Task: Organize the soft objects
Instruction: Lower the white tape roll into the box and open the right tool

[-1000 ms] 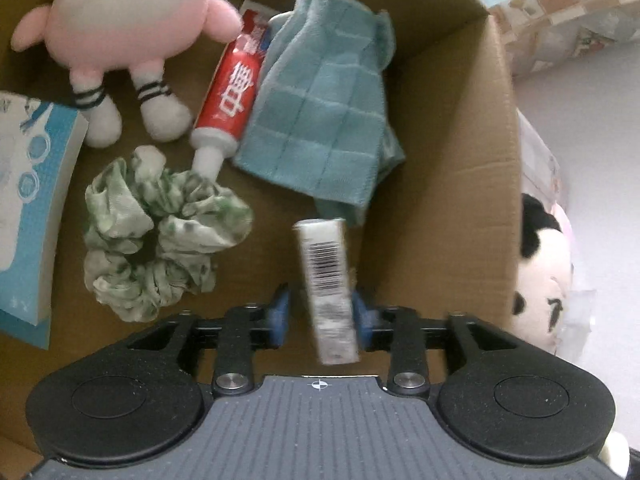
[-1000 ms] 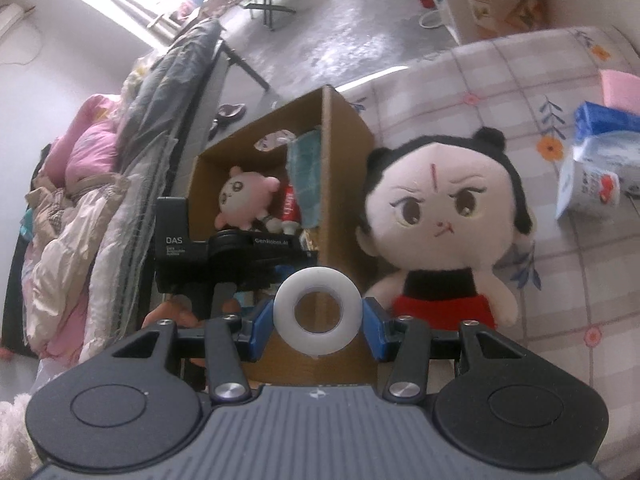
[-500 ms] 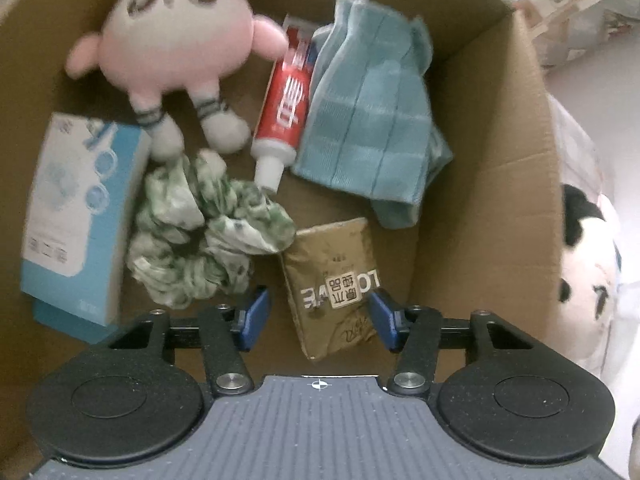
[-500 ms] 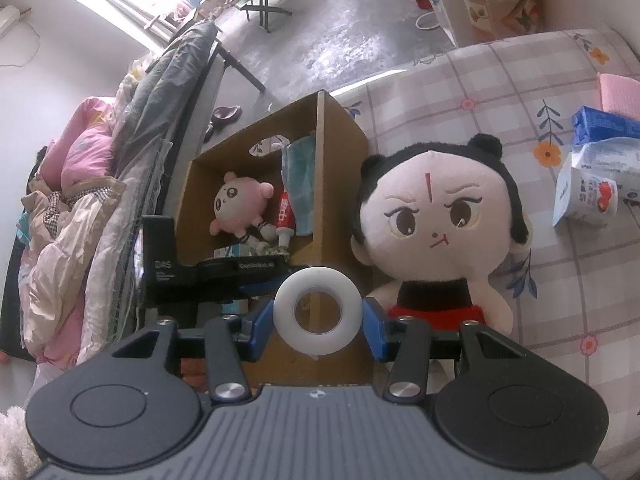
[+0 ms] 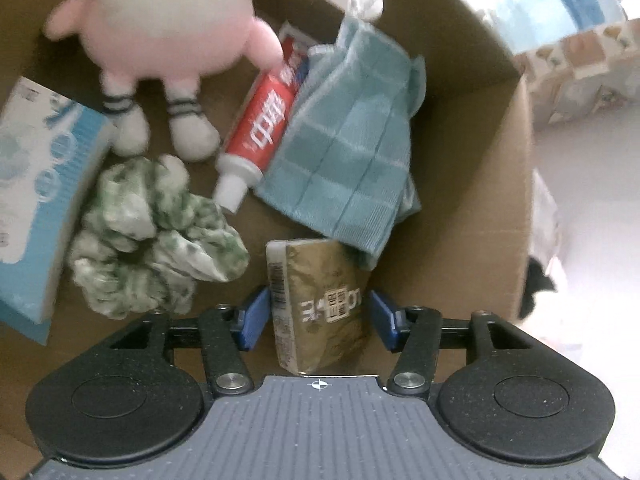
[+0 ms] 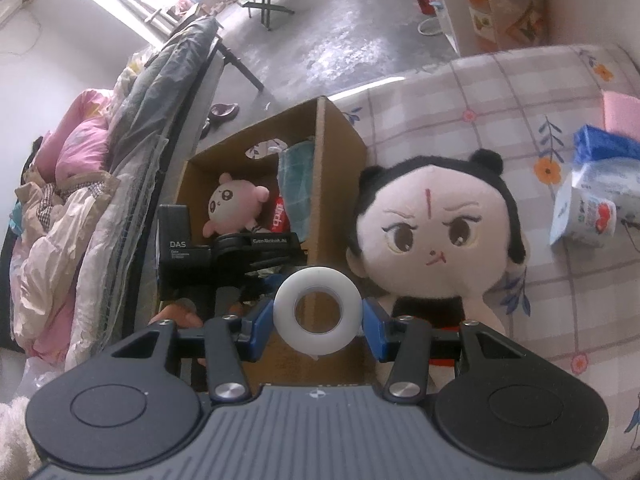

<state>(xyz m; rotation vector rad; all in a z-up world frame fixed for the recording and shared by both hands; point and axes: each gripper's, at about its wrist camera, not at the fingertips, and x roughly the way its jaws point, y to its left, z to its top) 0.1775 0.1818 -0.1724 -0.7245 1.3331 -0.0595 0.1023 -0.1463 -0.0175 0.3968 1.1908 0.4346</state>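
Observation:
My left gripper [image 5: 318, 320] hovers inside the cardboard box [image 5: 460, 200], open. A brown tissue packet [image 5: 320, 300] lies flat on the box floor between its blue pads, with a gap on each side. Also in the box are a pink plush [image 5: 168, 28], a red toothpaste tube [image 5: 260, 128], a teal cloth [image 5: 348, 152], a green-white scrunchie [image 5: 148, 248] and a blue-white carton [image 5: 36, 200]. My right gripper [image 6: 318, 308] is shut on a white ring-shaped roll [image 6: 286, 312], held above the box's near wall [image 6: 340, 168]. A black-haired plush doll [image 6: 432, 232] leans against the box's right side.
The box stands on a checked bedspread [image 6: 520, 100]. Tissue packs [image 6: 584, 220], a blue pack [image 6: 604, 144] and a pink item [image 6: 622, 112] lie at the right. Piled bedding [image 6: 60, 240] rises left of the box. A hand [image 6: 176, 316] holds the left tool.
The left jaws have widened and let go of the brown packet, which was gripped edge-on and now lies flat in the box. The right gripper still holds the white roll.

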